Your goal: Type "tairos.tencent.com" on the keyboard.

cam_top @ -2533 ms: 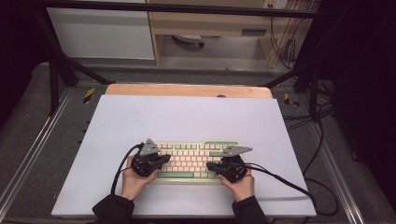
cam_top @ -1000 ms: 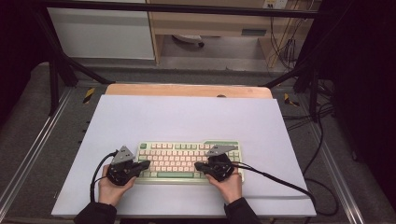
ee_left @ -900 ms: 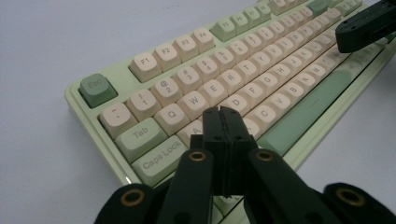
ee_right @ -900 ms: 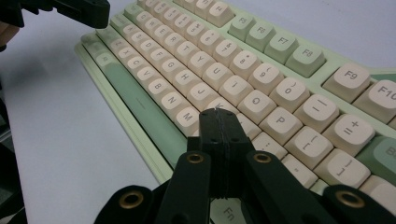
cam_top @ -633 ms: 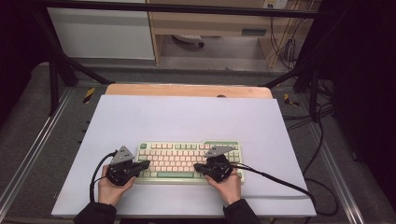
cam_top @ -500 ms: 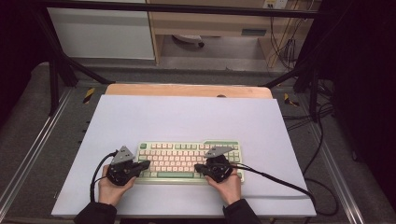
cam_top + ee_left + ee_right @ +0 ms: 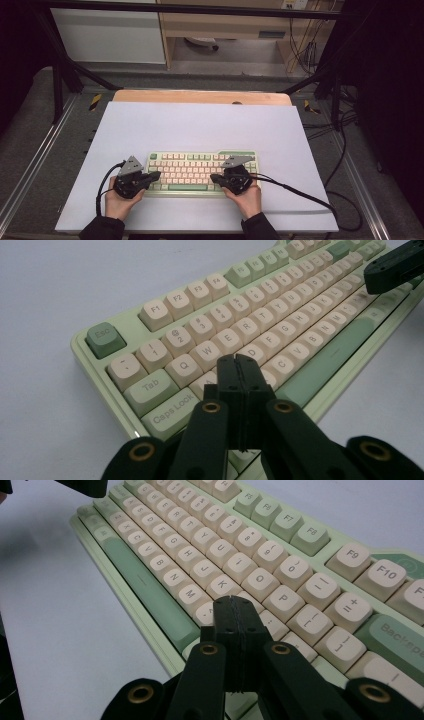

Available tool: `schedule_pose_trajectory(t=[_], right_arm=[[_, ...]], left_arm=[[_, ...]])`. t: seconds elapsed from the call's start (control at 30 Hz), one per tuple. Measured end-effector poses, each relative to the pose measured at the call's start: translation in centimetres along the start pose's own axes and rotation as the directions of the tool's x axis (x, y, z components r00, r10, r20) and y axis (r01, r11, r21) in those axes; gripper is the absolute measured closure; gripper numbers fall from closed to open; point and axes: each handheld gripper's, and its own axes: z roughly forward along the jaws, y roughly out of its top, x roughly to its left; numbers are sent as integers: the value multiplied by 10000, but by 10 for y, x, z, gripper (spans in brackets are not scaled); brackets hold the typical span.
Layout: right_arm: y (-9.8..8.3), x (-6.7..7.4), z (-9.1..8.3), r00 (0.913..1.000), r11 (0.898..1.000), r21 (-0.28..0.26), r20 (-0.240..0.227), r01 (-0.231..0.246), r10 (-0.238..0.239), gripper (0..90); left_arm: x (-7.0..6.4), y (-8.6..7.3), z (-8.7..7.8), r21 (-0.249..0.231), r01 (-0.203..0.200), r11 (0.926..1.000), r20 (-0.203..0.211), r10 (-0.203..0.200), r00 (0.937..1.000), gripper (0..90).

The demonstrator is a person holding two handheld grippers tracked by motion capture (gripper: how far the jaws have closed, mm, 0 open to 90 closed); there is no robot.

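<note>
A pale green keyboard (image 7: 200, 170) with cream keys lies on the white mat near the front edge. My left gripper (image 7: 156, 176) is shut and empty, its tip over the keyboard's left end. In the left gripper view the closed left gripper (image 7: 239, 360) hovers just above the letter keys of the keyboard (image 7: 260, 315) beside Caps Lock. My right gripper (image 7: 214, 178) is also shut and empty, pointing left over the right half. In the right gripper view the closed right gripper (image 7: 235, 602) sits low above the keys of the keyboard (image 7: 225, 545) near M and the comma.
The white mat (image 7: 200, 125) covers a wooden table (image 7: 200, 96). Black cables (image 7: 300, 192) trail from both grippers across the mat. Metal frame rails (image 7: 30, 165) run along both sides. A cabinet and more cables stand beyond the far edge.
Since the oldest frame both hands have shifted left and a little toward the near edge. Over the last second nothing has moved. The keyboard lies where it was.
</note>
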Motion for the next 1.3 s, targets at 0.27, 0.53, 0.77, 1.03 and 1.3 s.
schedule_pose_trajectory(t=[0.27, 0.53, 0.77, 1.03, 1.3], right_arm=[[-3, -6, -7, 9999, 9999, -84, 44, -146, 146, 900], [-9, -12, -15, 9995, 9994, -145, 94, -302, 303, 900], [-12, -14, -18, 9992, 9991, -205, 126, -371, 373, 900], [-16, -17, -22, 9987, 9986, -241, 182, -461, 466, 900], [-17, -18, -23, 9986, 9984, -275, 183, -485, 491, 900]], left_arm=[[-4, 4, 1, -10, -106, 9999, 62, 106, 9999, 900], [-8, 9, 4, 7, -187, 9998, 127, 186, 9997, 900], [-13, 14, 9, 106, -325, 9994, 177, 323, 9993, 900], [-19, 21, 19, 272, -428, 9987, 283, 420, 9987, 900], [-25, 19, 33, 493, -520, 9974, 440, 498, 9978, 900]])
